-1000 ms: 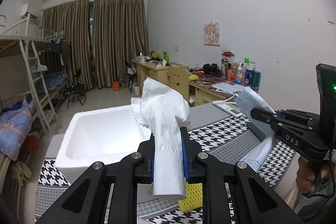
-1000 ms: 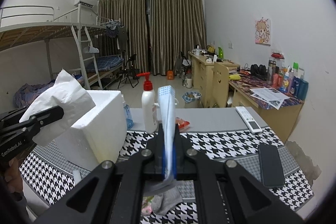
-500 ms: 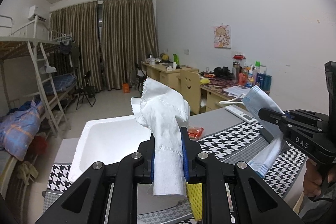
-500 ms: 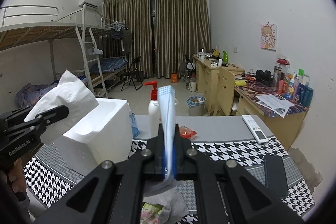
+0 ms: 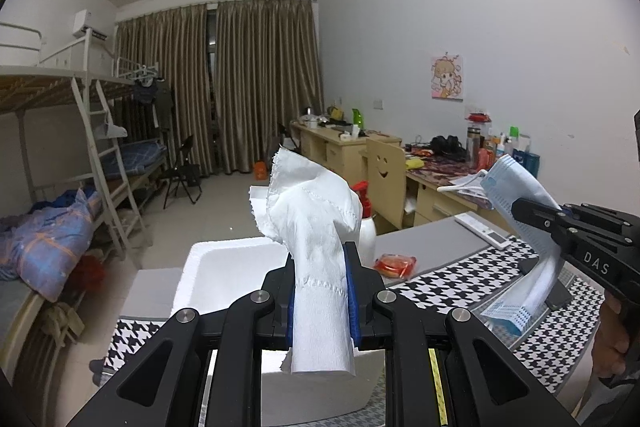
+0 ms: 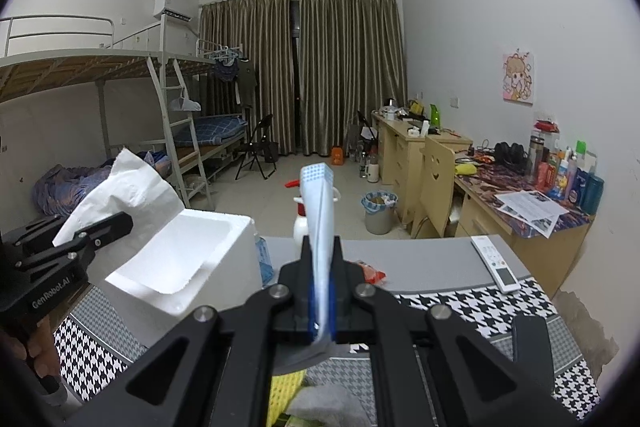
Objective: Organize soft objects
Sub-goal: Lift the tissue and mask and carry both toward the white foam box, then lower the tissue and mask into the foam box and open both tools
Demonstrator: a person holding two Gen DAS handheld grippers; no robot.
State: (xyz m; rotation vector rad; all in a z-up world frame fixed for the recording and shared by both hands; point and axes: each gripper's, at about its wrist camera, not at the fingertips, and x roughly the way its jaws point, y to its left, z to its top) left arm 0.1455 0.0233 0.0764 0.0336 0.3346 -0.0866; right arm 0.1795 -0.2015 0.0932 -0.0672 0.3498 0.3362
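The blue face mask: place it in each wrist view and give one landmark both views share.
Left wrist view: the blue face mask is at the right edge, clamped in the right gripper, hanging toward the checked cloth.
Right wrist view: the mask stands upright at centre, pinched edge-on in the gripper.
Shared landmark: the white foam box, left of the mask in both.

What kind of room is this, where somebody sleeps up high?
Most likely a shared dormitory room. A white metal bunk bed with a ladder stands on one side, pale wooden desks crowded with bottles and papers line the wall, and long brown curtains cover the far window.
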